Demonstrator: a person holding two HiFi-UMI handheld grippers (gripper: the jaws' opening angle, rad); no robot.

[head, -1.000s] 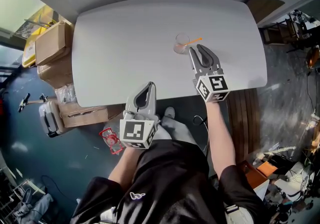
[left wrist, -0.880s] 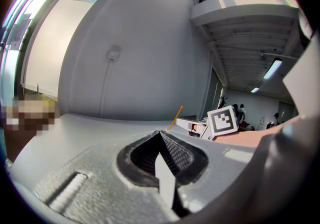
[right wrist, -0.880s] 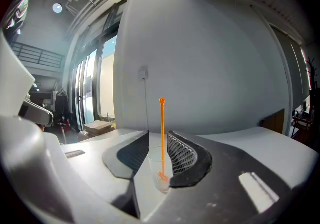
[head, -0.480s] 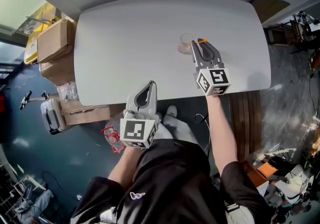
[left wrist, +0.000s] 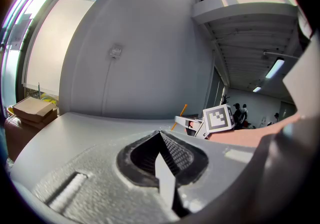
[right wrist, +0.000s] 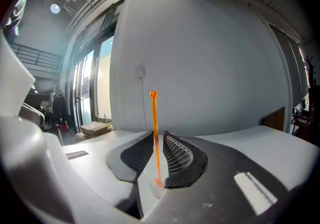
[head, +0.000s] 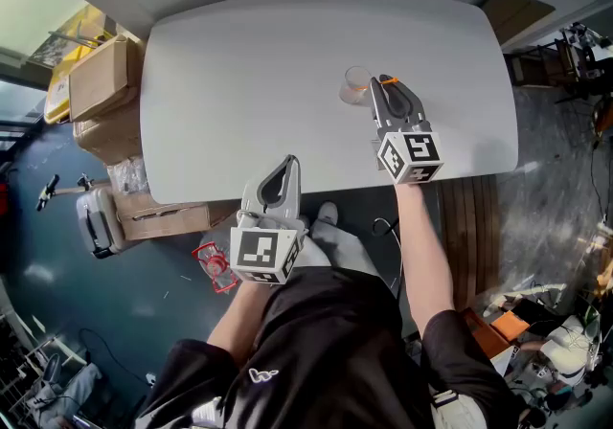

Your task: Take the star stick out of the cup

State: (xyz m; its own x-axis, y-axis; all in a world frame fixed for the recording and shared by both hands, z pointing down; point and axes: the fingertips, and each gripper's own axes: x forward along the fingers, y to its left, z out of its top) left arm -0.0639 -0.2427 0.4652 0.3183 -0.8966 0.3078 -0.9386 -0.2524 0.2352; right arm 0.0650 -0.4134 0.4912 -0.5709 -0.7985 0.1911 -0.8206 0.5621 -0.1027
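Cup (head: 355, 85) clear, standing on table (head: 249, 82). Stick (head: 387, 80) orange, thin, lower end in cup, leaning out over rim toward right gripper (head: 383, 84). Right gripper just beside cup, on its right. Jaws closing, stick between pads, not yet clamped; ball tip (right wrist: 153, 95) pokes up past jaw tips. Left gripper (head: 286, 165) well apart from cup, back at table edge on person's side, jaws clenched together, nothing between them. Cardboard boxes (head: 96, 82) on floor far left of cup.
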